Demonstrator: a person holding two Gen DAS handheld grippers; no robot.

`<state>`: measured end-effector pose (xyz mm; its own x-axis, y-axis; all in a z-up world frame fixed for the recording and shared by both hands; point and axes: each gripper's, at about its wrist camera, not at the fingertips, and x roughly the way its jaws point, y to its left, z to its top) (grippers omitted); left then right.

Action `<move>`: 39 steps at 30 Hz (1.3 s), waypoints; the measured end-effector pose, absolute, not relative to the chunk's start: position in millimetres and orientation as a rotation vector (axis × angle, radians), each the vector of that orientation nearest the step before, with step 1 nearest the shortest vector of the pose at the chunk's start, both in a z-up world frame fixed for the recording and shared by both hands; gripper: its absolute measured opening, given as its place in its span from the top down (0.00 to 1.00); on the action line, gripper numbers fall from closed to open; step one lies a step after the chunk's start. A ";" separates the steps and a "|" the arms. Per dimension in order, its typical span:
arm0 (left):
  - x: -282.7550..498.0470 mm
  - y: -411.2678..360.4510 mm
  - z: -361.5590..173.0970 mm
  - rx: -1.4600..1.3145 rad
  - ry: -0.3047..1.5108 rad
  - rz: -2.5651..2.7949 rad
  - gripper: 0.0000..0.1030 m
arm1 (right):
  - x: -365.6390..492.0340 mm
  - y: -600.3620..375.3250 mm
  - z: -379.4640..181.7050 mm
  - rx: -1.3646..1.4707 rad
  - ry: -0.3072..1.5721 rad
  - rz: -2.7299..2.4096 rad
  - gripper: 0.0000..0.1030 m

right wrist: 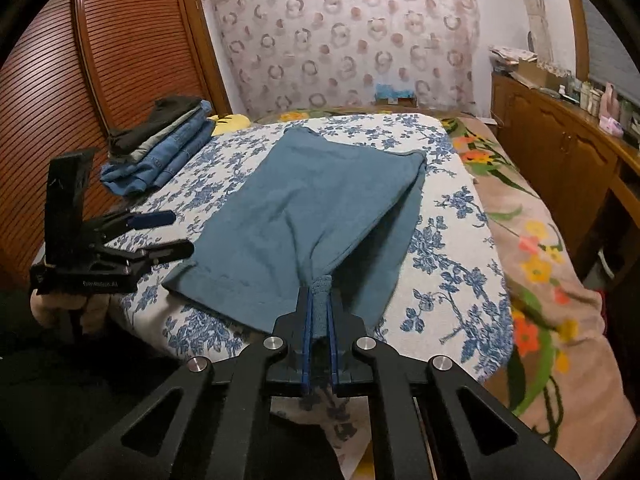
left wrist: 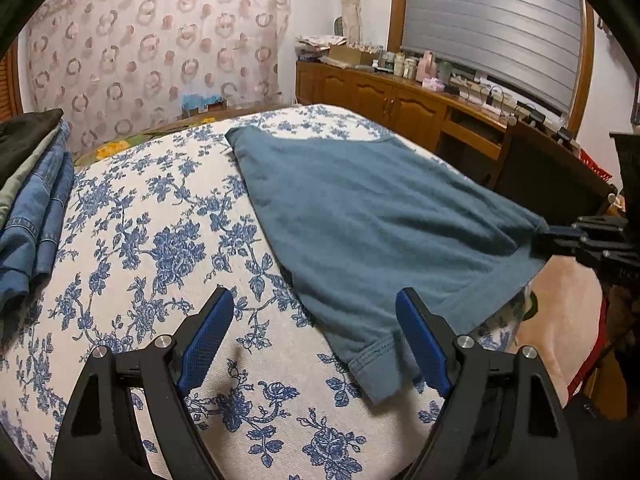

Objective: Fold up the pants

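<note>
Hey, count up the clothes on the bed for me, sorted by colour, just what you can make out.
Teal: 1, the pants spread on the bed, pinched by the right gripper.
Denim blue: 1 folded piece at least; cannot tell if more.
Grey-green: 1.
Black: 1, on top of the stack.
Total: 4 visible.

You are in a home bedroom: a bed under a blue-flowered white cover [right wrist: 460, 216], a louvred wooden wardrobe door [right wrist: 132, 40] left of it, a cluttered brown wooden sideboard [right wrist: 560, 148] right.
</note>
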<state>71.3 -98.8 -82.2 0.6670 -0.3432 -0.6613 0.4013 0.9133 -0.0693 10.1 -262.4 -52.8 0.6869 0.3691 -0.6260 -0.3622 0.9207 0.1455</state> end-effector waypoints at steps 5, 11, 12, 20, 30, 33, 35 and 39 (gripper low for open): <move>71.0 -104.8 -83.8 0.104 0.749 -0.448 0.24 | 15.3 -263.0 -65.8 0.030 0.748 0.372 0.94; 65.8 -115.0 -92.3 0.133 0.805 -0.494 0.40 | 22.7 -257.0 -70.3 0.021 0.748 0.341 0.84; 65.5 -116.3 -94.1 0.136 0.814 -0.498 0.41 | 24.0 -256.8 -71.6 0.020 0.747 0.336 0.82; 64.7 -113.5 -98.7 0.109 0.837 -0.510 0.41 | 23.5 -254.9 -81.0 0.034 0.758 0.309 0.58; 60.4 -114.7 -98.3 0.105 0.836 -0.520 0.42 | 23.3 -255.7 -80.1 0.029 0.758 0.288 0.58; 57.3 -116.4 -98.0 0.112 0.835 -0.523 0.47 | 21.5 -255.7 -80.9 0.026 0.751 0.286 0.58; 55.8 -116.3 -98.0 0.101 0.836 -0.538 0.55 | 20.0 -255.4 -81.0 0.024 0.747 0.292 0.62; 53.3 -117.2 -97.8 0.089 0.842 -0.560 0.64 | 17.6 -255.6 -81.8 0.041 0.744 0.312 0.75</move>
